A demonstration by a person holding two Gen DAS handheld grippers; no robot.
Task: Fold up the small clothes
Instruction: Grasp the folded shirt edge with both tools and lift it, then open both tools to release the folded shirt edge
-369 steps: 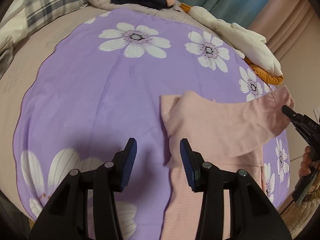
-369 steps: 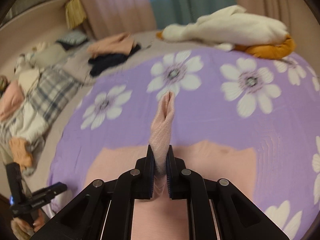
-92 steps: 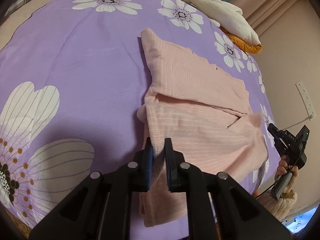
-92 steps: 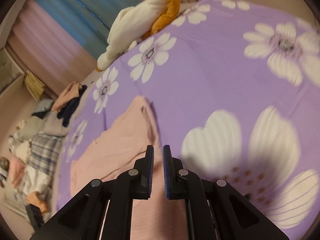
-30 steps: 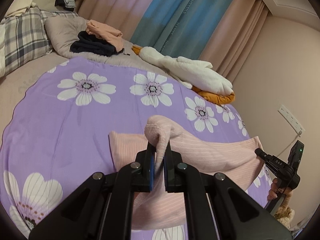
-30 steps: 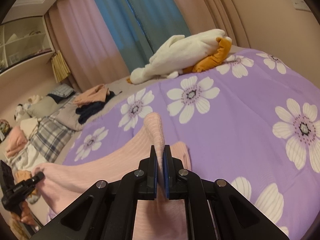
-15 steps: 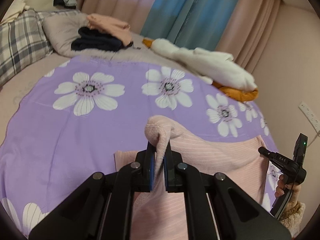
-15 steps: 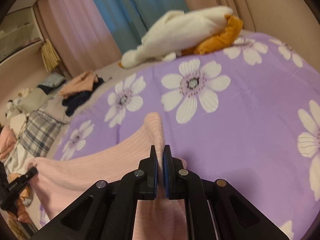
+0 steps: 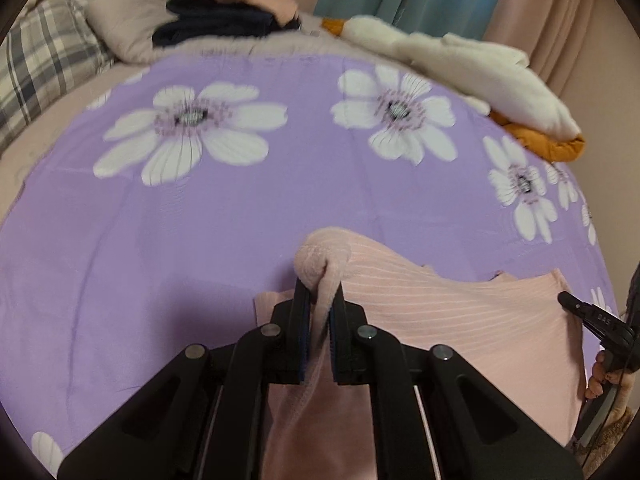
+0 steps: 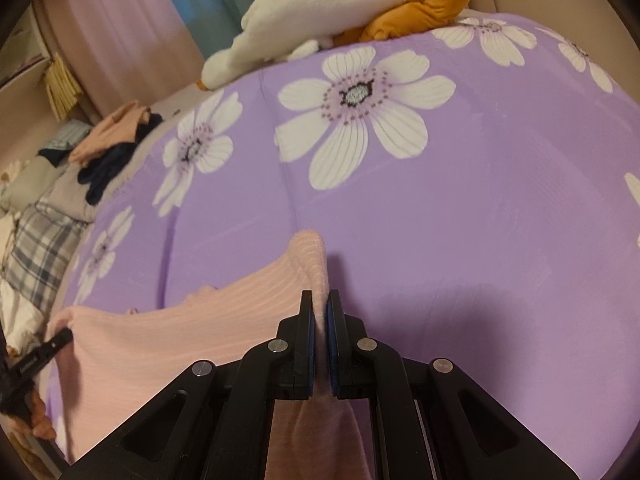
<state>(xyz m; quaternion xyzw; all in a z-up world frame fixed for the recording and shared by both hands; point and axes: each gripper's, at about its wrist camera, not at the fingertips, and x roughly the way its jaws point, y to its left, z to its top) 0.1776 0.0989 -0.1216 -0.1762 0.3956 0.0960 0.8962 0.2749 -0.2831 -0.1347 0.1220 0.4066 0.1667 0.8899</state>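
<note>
1. While both tools pinch one edge of the pink ribbed garment [image 9: 460, 308], that edge hangs taut between them above the purple flowered bedspread [image 9: 240, 216]; the garment's lower part lies on the bedspread in front of the person.
2. Left tool [image 9: 319, 304]: jaws pressed together on a bunched corner of the garment, which bulges out over the fingertips.
3. Right tool [image 10: 320, 312]: jaws likewise pressed together on the opposite corner; a ridge of cloth stands up between the pads.
4. Each wrist view shows the other tool at the frame edge, gripped in a hand, at the far end of the held edge.
5. Step in hand, as judged: a fold-over, with the lifted edge carried across the rest of the garment.
6. The next move calls for both tools to lower the edge together, level with each other, so it meets the garment's far edge squarely before the jaws part.
7. Background: a white and orange plush toy [image 9: 472, 64], stacked clothes [image 9: 232, 12] and a plaid pillow [image 9: 44, 64] lie well apart from the work.
</note>
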